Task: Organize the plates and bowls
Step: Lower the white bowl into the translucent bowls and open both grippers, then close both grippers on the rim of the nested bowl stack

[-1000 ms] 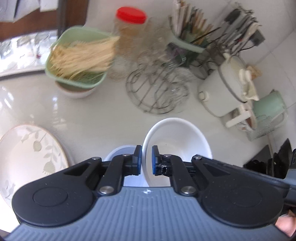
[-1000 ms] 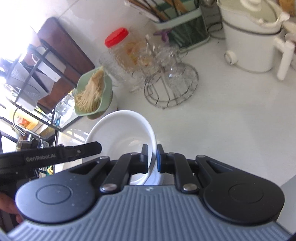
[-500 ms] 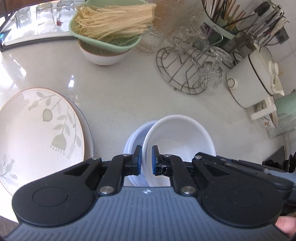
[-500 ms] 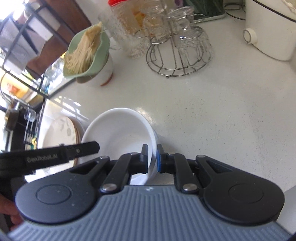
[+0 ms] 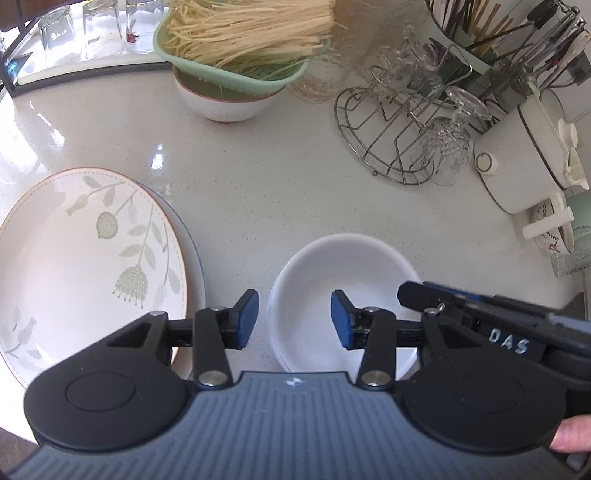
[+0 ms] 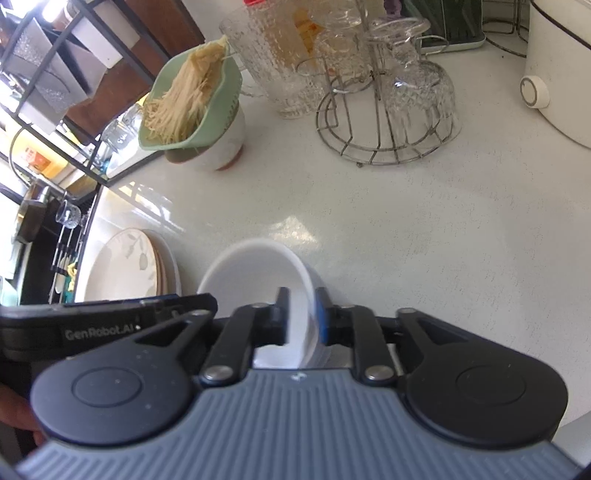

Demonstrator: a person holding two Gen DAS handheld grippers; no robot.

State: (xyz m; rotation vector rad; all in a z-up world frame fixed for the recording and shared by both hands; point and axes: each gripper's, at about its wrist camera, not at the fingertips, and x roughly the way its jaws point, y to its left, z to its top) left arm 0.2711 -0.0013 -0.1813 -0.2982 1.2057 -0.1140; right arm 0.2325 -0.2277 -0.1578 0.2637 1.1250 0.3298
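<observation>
A white bowl sits nested in another white bowl on the pale counter; it also shows in the right wrist view. My left gripper is open, its blue pads straddling the bowl's near left rim without touching. My right gripper has its jaws slightly parted around the bowl's right rim; its arm shows in the left wrist view at the right. A leaf-patterned plate lies on top of other plates to the left, also in the right wrist view.
A green colander of noodles rests on a bowl at the back. A wire glass rack with upturned glasses, a white pot and a utensil holder stand at the back right. Glasses on a tray are back left.
The white bowl has been lowered into the other bowl. My left gripper has opened and let go of its rim. My right gripper's jaws have widened slightly at the rim.
</observation>
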